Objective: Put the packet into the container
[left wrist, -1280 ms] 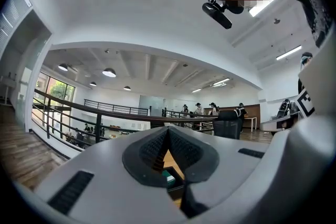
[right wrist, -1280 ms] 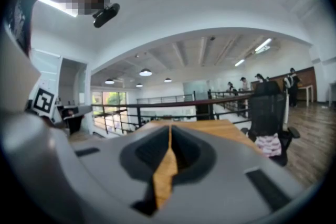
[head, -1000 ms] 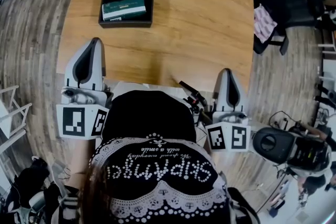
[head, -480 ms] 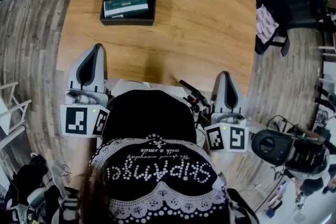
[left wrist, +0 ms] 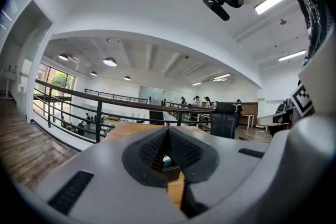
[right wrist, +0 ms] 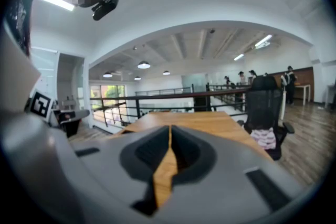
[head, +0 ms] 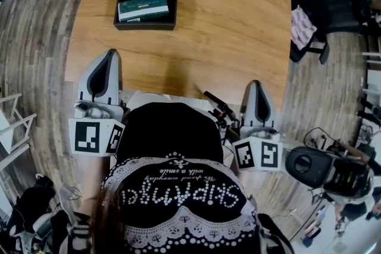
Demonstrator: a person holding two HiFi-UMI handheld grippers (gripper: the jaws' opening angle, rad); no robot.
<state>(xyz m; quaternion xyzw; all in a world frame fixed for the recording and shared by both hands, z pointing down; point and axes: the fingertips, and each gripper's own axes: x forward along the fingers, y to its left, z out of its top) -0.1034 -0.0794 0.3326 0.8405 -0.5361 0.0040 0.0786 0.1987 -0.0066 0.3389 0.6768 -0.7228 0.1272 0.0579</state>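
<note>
Lying flat inside the black container (head: 145, 25) at the far left of the wooden surface (head: 232, 21), the green packet (head: 143, 8) sits well apart from both tongs. The left tongs (head: 109, 53) and the right tongs (head: 257, 83) hover over the near edge, each with its 2 jaws pressed together, holding nothing.

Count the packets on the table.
1. The green packet lies inside the black container at the far left of the wooden table. Another packet beneath it would be hidden from the head view.
</note>
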